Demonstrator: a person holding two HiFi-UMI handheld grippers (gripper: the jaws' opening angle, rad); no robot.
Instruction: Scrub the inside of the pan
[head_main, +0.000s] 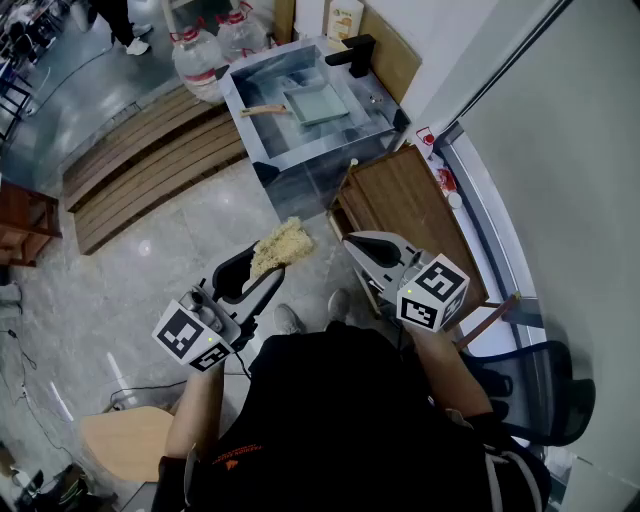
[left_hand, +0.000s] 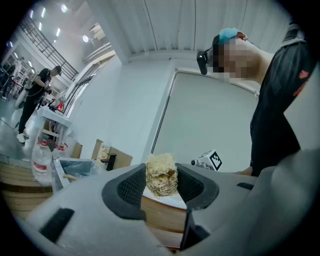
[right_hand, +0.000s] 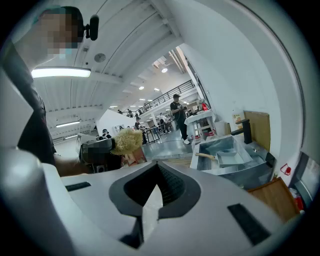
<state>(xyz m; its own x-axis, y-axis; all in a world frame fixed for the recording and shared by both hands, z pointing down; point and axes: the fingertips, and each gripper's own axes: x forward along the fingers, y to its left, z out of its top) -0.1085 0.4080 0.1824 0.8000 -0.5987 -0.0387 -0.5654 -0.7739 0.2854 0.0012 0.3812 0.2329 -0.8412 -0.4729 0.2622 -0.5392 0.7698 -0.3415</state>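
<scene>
In the head view, the square-sided stainless steel sink (head_main: 262, 150) stands on the grey floor well ahead of the person, and the rectangular grey pan with a wooden handle (head_main: 318, 102) lies inside its basin, handle pointing left, just in front of the black tap (head_main: 354, 53). The left gripper (head_main: 258, 270) is held well short of the sink, its jaws pinching a straw-coloured fibrous scrubber (head_main: 283, 240) that sticks out towards the sink. The right gripper (head_main: 358, 246) is level with it, also well short of the sink and over the near edge of the brown wooden table (head_main: 405, 205) that stands just to the sink's right. Two clear water jugs with red caps (head_main: 200, 62) stand just to the sink's left, beside the long wooden slat platform (head_main: 150, 160). In the left gripper view, the left gripper (left_hand: 161, 184) has both dark ribbed pads pressed against the sides of the scrubber (left_hand: 161, 172), which stands upright between them; the sink (left_hand: 75, 167) shows far off at the left, and the right gripper's marker cube (left_hand: 213, 160) shows to the right. In the right gripper view, the right gripper (right_hand: 156, 182) has its jaws pressed together with nothing between them; the sink (right_hand: 220, 167) lies ahead at the right with the pan (right_hand: 231, 159) in it, and the scrubber (right_hand: 127, 141) shows at the left, well away from the sink.
</scene>
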